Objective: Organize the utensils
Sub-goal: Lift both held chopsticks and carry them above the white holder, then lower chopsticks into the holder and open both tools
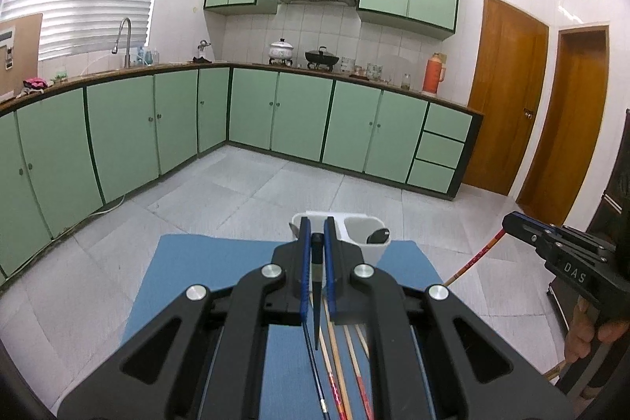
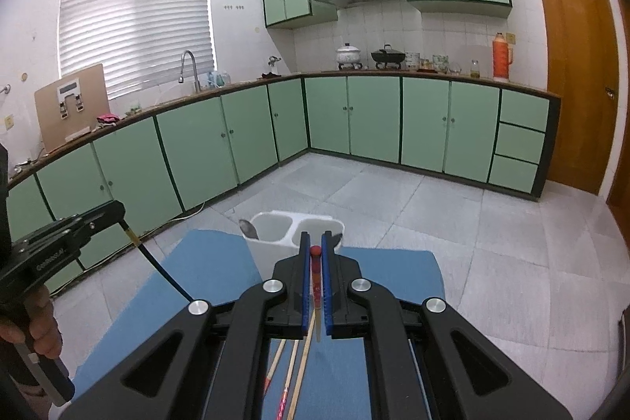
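Midway through sorting, both hand-held grippers carry chopsticks: the left gripper (image 1: 317, 237) is clamped tight on a black chopstick (image 1: 316, 286), the right gripper (image 2: 315, 248) on a red-tipped chopstick (image 2: 315, 272). The white utensil holder (image 2: 271, 245) waits at lower centre on the blue mat (image 2: 204, 262); more chopsticks (image 1: 346, 361) lie at the bottom. Next, seemingly, each goes tip-down into a compartment.

A blue mat (image 1: 220, 274) carries a white holder (image 2: 275, 235), a black chopstick (image 1: 316, 286) and a red one (image 2: 316, 274), before green cabinets (image 1: 299, 117).
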`<state>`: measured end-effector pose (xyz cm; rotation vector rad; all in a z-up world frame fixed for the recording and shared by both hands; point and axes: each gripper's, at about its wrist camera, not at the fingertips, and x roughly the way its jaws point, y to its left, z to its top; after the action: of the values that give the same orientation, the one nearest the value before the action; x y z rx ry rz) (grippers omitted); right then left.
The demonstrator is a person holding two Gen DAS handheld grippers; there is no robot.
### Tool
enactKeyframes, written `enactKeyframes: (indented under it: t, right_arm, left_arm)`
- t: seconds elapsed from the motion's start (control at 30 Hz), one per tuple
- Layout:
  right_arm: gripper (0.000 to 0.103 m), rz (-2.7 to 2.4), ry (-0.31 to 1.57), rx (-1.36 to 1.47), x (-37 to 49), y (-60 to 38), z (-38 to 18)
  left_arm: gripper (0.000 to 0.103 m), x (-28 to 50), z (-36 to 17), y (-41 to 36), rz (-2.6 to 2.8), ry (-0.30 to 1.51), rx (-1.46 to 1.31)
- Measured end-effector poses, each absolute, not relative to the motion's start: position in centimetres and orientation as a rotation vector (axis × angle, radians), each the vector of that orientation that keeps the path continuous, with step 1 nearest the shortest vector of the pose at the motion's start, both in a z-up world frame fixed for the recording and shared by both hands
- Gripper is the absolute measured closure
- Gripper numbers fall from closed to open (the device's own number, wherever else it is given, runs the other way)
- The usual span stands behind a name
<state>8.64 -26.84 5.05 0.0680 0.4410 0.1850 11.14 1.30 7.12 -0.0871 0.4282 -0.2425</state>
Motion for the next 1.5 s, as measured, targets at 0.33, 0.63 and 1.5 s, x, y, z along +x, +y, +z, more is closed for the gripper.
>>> enactKeyframes:
  t: [0.33,0.63,1.5]
  right_arm:
    - [0.098,0.209,0.339,0.046,9.9,-25.9,9.4]
    - [0.098,0.199,0.259,0.06,13.6,-25.5,12.5]
    - [0.098,0.191,0.398,0.077,25.1,-24.4,2.7]
  left_arm:
    - [0.097,12.0,12.1,1.1,-0.248,0.304,-0.105]
    - [0.097,14.1,16.7,-0.8,-0.253,0.167,-0.125]
    - [0.097,28.1,5.6,-5.4,-0.205,0.318,-0.039]
